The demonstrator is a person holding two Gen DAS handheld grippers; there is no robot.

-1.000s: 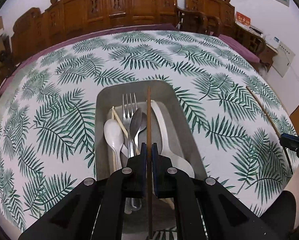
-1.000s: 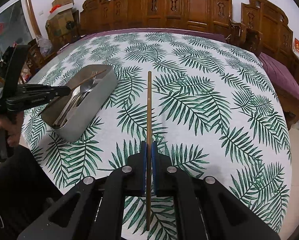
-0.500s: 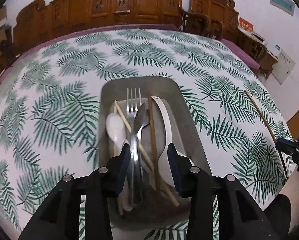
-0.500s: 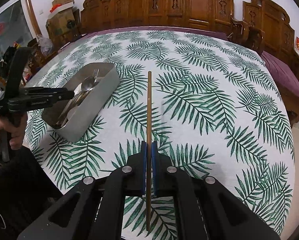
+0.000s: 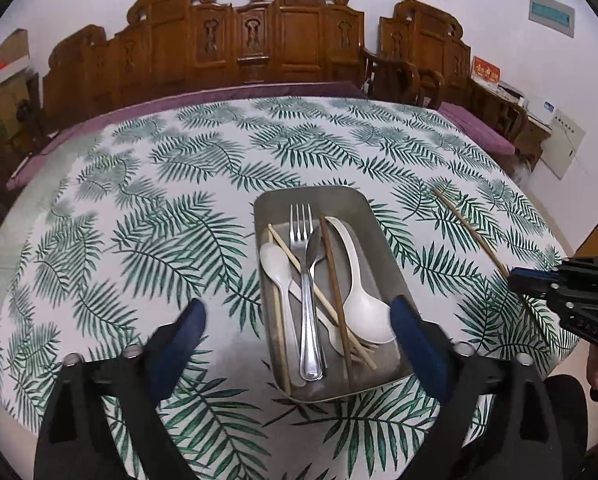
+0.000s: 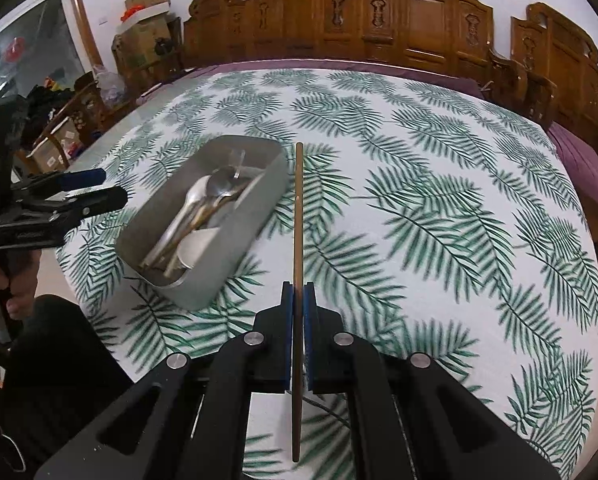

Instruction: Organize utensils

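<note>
The near end of the tray (image 5: 311,196) is partly covered by the left gripper (image 5: 297,316) body in the left wrist view, and its handle ends bunch together there. In the right wrist view the tray's (image 6: 235,240) contents blur into a pale and metallic heap; single pieces are hard to tell apart. The right gripper (image 5: 517,276) is cut off by the picture's edge in the left view, with only a bit of the hand (image 5: 597,368) showing.

The tray sits on the bench (image 5: 139,200), holding a fork (image 5: 305,280), a steel spoon (image 5: 315,246), two white spoons (image 5: 363,300) and several chopsticks, among them a dark chopstick (image 5: 333,276) lying lengthwise.

The left gripper tilts downward over the tray's near end, its jaws opening wide with nothing pressed between them; its blue pads (image 5: 403,320) stand either side of the tray. The right gripper (image 6: 297,320) also points down at the bench, jaws clenched on a brown chopstick (image 6: 297,220) that runs straight ahead, just beside the tray.
</note>
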